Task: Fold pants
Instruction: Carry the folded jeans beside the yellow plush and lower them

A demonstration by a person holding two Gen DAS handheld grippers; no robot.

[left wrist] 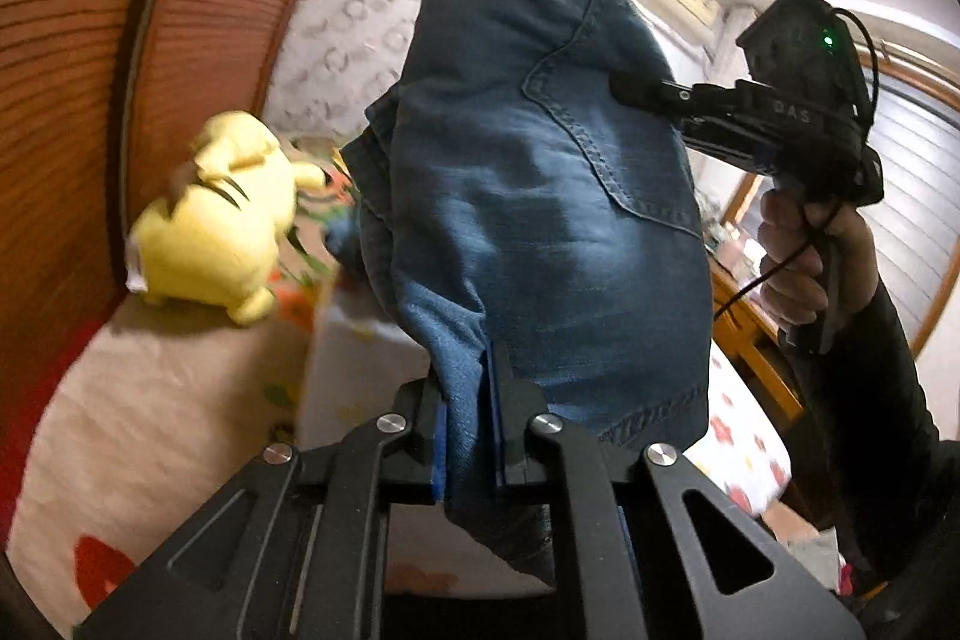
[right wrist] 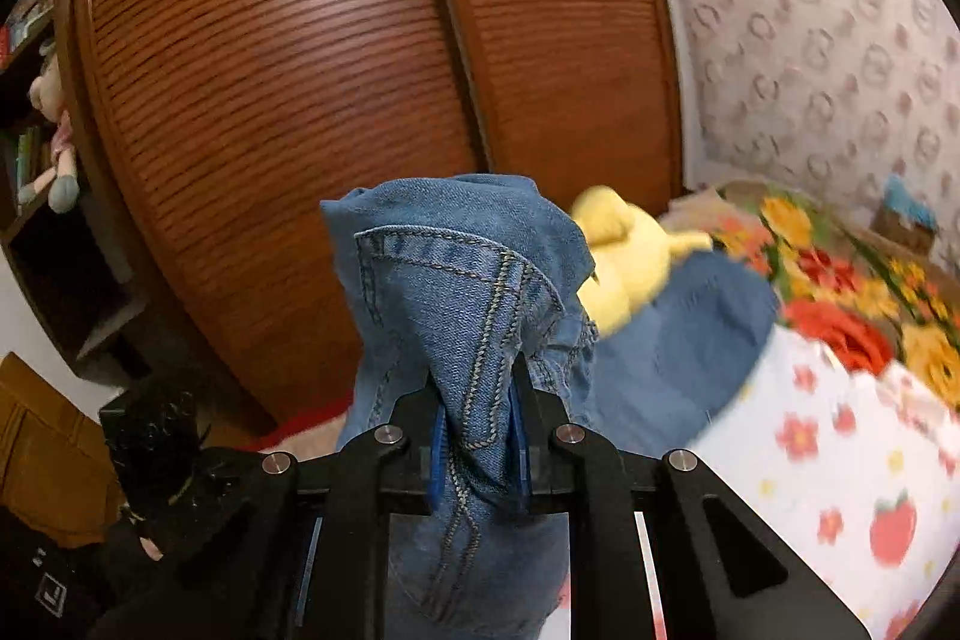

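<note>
Jeans [left wrist: 540, 160] pinched by both grippers, L [left wrist: 468, 430] & R [right wrist: 480, 436], held up over bed [right wrist: 810, 460]. Step: lift/spread. Next I need waistband pulled taut, then laid flat.

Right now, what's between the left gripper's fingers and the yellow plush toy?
Left wrist view: only bare flowered bedding separates the left gripper, shut on the jeans, from the plush toy.

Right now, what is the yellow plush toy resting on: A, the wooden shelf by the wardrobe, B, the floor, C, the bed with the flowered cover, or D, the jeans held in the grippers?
C: the yellow plush toy lies on the bed with its flowered cover, behind the jeans, which both grippers hold up clear of it.
</note>
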